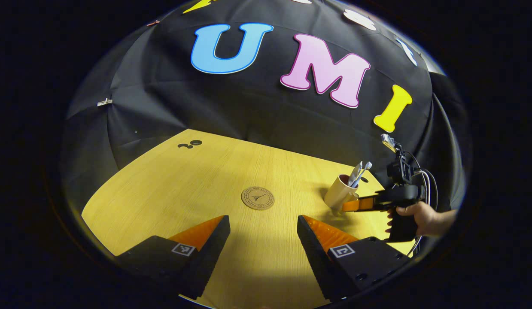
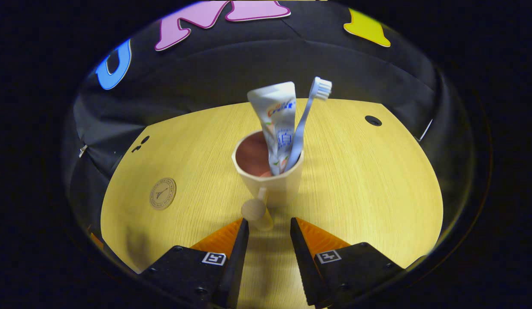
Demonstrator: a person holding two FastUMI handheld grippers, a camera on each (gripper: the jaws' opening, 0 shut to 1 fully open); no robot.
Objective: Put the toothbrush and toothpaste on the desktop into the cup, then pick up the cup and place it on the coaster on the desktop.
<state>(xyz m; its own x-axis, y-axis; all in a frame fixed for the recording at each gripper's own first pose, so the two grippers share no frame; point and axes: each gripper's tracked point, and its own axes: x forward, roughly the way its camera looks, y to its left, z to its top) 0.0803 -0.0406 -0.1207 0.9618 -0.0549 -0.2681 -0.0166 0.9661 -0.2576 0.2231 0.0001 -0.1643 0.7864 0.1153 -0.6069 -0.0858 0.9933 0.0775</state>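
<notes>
Left gripper view
left gripper (image 1: 263, 234): its two fingers are spread wide apart, with nothing between them, above the bare desktop (image 1: 171, 184).
coaster (image 1: 257, 198): round, flat on the desktop at 12 o'clock from the fingers, near them, with nothing on it yet.
cup (image 1: 339, 191): at 3 o'clock from the coaster, well apart from it, standing up.
toothbrush (image 1: 363, 170) and toothpaste (image 1: 355, 173): both poke out of the cup's top.
right gripper (image 1: 356, 205): held by a hand (image 1: 422, 216), its fingers reach to the cup's side (the handle is too small to make out here).

Right gripper view
right gripper (image 2: 269, 225): partly parted, one finger on each side of the cup handle (image 2: 257, 213); I cannot tell if they press on it.
cup (image 2: 270, 176): at 12 o'clock from the fingers, on the desktop (image 2: 377, 184).
toothpaste (image 2: 276, 124): stands in the cup, cap down.
toothbrush (image 2: 306, 118): leans beside it, bristles up.
coaster (image 2: 162, 193): at 9 o'clock from the cup, well apart.

Done: brush and paste are in the cup.
Left to do: grab the cup, lift it, and set it on the coaster.
</notes>
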